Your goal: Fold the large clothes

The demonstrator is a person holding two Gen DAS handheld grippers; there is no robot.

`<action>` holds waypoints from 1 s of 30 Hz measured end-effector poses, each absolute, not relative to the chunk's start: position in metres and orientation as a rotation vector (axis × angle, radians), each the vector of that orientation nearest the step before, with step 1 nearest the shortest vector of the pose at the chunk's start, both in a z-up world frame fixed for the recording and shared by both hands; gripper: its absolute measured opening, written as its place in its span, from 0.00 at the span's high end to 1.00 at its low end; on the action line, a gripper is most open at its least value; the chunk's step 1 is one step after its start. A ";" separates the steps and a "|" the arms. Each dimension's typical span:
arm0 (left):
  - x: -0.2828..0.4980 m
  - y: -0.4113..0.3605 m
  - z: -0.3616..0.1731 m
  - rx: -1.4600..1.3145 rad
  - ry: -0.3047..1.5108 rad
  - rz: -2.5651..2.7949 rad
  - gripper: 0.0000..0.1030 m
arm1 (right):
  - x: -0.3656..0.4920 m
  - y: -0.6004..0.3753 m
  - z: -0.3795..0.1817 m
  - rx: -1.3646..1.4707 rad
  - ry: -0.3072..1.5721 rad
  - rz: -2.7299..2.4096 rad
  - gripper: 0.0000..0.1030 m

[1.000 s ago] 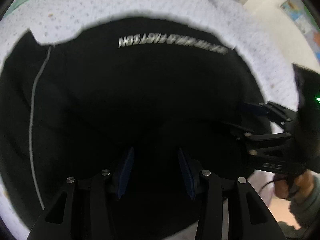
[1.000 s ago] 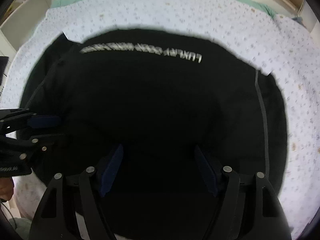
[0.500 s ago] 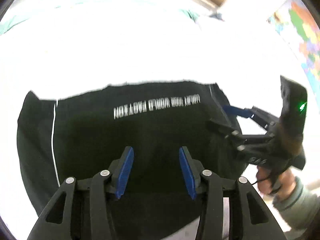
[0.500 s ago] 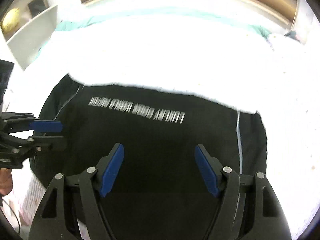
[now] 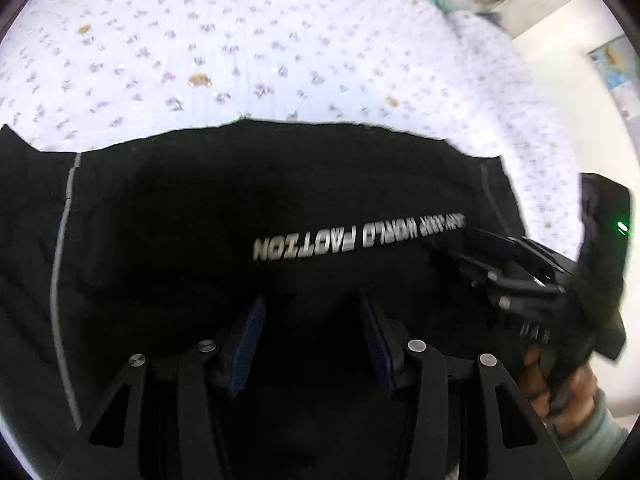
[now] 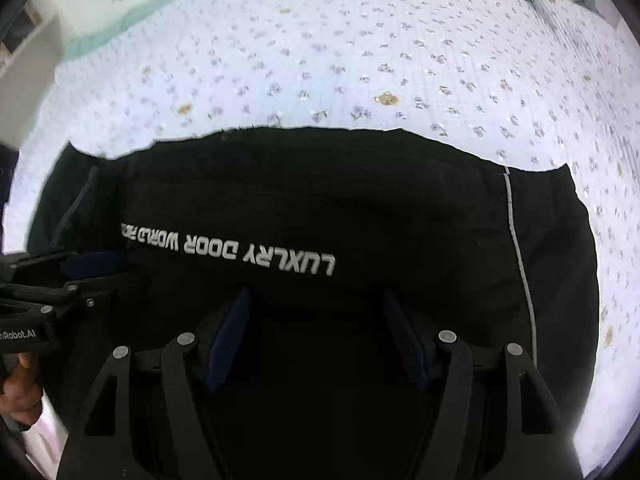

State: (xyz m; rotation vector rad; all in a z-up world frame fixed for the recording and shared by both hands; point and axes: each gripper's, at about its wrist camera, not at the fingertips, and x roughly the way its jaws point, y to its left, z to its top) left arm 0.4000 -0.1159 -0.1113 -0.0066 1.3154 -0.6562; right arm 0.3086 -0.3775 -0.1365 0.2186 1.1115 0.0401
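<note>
Both claws, left (image 5: 310, 330) parted and right (image 6: 316, 330) closing, hover empty over the black garment (image 6: 320, 208).

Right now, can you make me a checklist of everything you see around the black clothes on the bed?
Surface: bedspread, pale with small flowers, a few tan spots.
Job's things: black garment spread flat on it, white lettering upside down to the cameras, thin pale stripes near both sides.
Clutter: nothing seen.
Grippers: left gripper over the garment, jaws apart, nothing pinched that I can see; right gripper over the garment, jaws closing, nothing clearly pinched. A hand holds the right one.
Cables: nothing seen.
Surroundings: poster on a white wall; shelf beside the bed.
</note>
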 end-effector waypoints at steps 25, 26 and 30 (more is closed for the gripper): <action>0.365 0.107 -0.127 -0.476 1.353 -0.342 0.38 | 0.183 -0.510 -0.151 0.487 1.184 -0.153 0.08; 0.369 0.110 -0.138 -0.519 1.372 -0.354 0.35 | 0.185 -0.514 -0.158 0.514 1.197 -0.133 0.06; 0.381 0.113 -0.172 -0.683 1.409 -0.429 0.23 | 0.194 -0.530 -0.184 0.663 1.231 -0.045 0.00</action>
